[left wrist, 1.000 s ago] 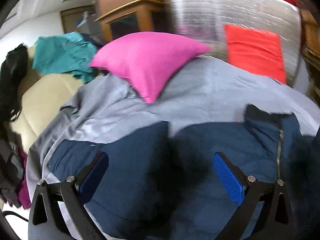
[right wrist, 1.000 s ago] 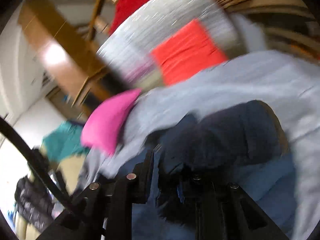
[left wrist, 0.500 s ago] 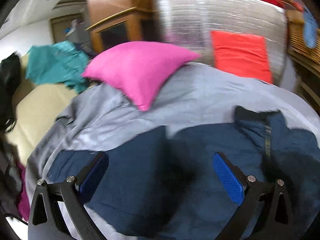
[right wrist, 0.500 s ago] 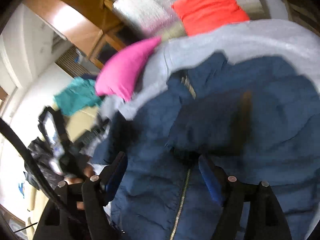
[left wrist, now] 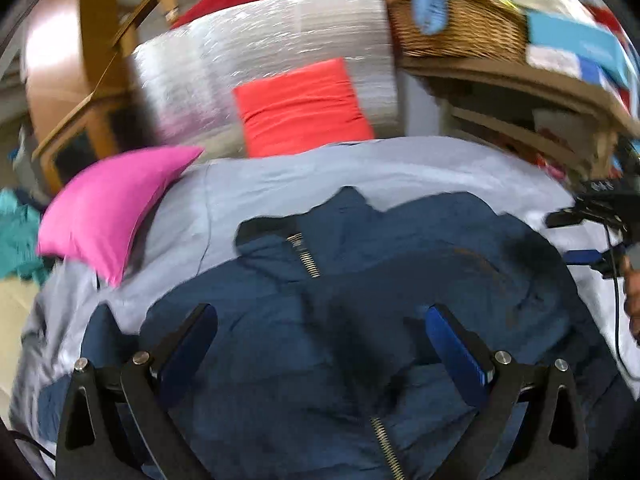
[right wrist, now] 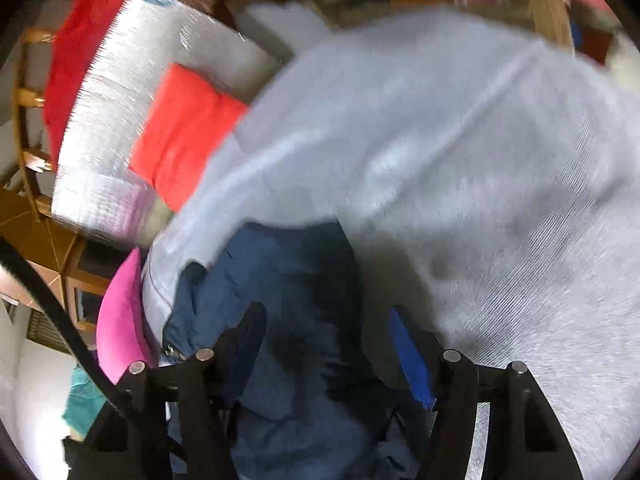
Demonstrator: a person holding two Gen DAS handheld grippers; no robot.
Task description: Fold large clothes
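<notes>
A navy blue zip-up jacket [left wrist: 400,248] lies spread on the grey bed sheet [left wrist: 400,168], its metal zipper [left wrist: 304,252] running up toward the collar. My left gripper [left wrist: 320,320] hovers open just above the jacket's middle, nothing between its blue pads. In the right wrist view my right gripper [right wrist: 325,320] points down at the jacket's [right wrist: 288,264] edge where it meets the sheet [right wrist: 480,160]. Its jaws are closing, with jacket fabric lying under the gap, and the pads stand apart from it. The picture is motion-blurred.
A pink pillow [left wrist: 112,208] rests on the bed's left side, and a red cushion [left wrist: 300,108] leans on a silver quilted panel [left wrist: 260,60] behind. A wicker basket [left wrist: 456,28] sits on wooden shelves at the back right. Teal cloth [left wrist: 16,236] lies far left.
My right gripper let go of the bunched jacket, opened wide and swung down to the jacket's right edge. My left gripper swung to the right over the jacket, staying open.
</notes>
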